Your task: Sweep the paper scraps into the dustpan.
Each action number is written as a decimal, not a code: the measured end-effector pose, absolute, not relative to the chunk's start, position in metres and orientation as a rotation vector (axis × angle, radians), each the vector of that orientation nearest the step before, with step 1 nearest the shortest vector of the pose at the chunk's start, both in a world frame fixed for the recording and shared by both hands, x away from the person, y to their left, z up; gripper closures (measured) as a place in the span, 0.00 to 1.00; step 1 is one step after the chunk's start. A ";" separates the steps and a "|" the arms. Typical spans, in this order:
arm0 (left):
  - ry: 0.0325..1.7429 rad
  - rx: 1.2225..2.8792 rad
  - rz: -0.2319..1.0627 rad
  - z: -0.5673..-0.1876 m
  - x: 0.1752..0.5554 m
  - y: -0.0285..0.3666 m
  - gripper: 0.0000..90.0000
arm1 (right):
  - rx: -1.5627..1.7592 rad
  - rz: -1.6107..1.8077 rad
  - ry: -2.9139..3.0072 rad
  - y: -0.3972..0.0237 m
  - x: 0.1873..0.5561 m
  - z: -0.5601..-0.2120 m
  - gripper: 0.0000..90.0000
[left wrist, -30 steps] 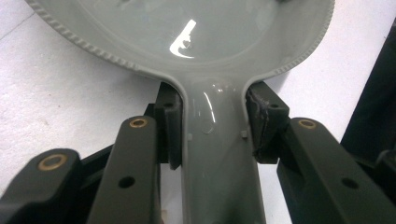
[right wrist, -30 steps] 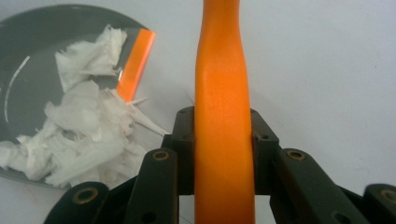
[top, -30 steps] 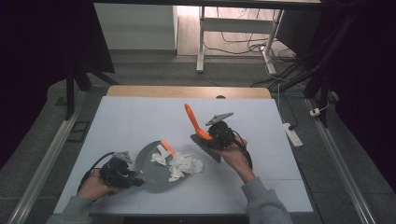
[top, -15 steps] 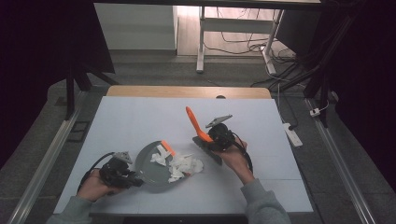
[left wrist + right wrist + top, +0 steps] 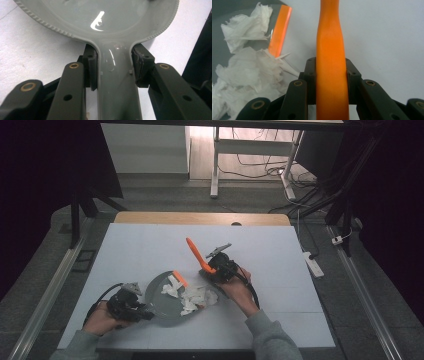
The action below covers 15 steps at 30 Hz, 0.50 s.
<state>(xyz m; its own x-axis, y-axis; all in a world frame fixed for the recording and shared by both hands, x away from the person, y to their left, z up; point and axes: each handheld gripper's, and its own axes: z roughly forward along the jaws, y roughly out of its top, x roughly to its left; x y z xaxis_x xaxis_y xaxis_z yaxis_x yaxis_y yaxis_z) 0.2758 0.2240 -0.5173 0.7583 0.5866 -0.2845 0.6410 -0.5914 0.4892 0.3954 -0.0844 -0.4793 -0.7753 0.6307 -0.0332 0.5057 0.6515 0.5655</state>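
Observation:
A grey dustpan (image 5: 161, 306) lies on the white table at the front left, its orange lip (image 5: 179, 278) facing right. My left gripper (image 5: 146, 313) is shut on the dustpan's handle (image 5: 115, 85), with a pad pressed to each side; the left gripper (image 5: 113, 67) points at the pan (image 5: 112, 20). Crumpled white tissue (image 5: 194, 297) lies at the pan's mouth. My right gripper (image 5: 211, 270) is shut on an orange brush handle (image 5: 195, 252), which slants up and to the left. In the right gripper view the right gripper (image 5: 330, 72) clamps this handle (image 5: 330, 50) beside the tissue (image 5: 244, 70) and the orange lip (image 5: 278, 32).
The white table top (image 5: 285, 250) stretches open to the right and behind, ending in a wooden far edge (image 5: 200, 218). A power strip (image 5: 313, 264) lies on the floor off the right side. Metal rails run along both sides of the table.
My right gripper has shifted left and slightly down with the orange handle, closer to the tissue and the pan's mouth. The left gripper and dustpan have stayed put.

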 end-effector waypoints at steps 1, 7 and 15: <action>0.919 2.373 -0.124 -0.517 0.276 0.224 0.68 | 0.928 0.798 2.648 -0.081 0.394 -0.479 0.78; 0.914 2.381 -0.124 -0.517 0.276 0.221 0.68 | 0.901 0.787 2.681 -0.061 0.388 -0.480 0.78; 0.917 2.379 -0.124 -0.517 0.276 0.219 0.68 | 0.828 0.868 2.744 -0.022 0.374 -0.479 0.78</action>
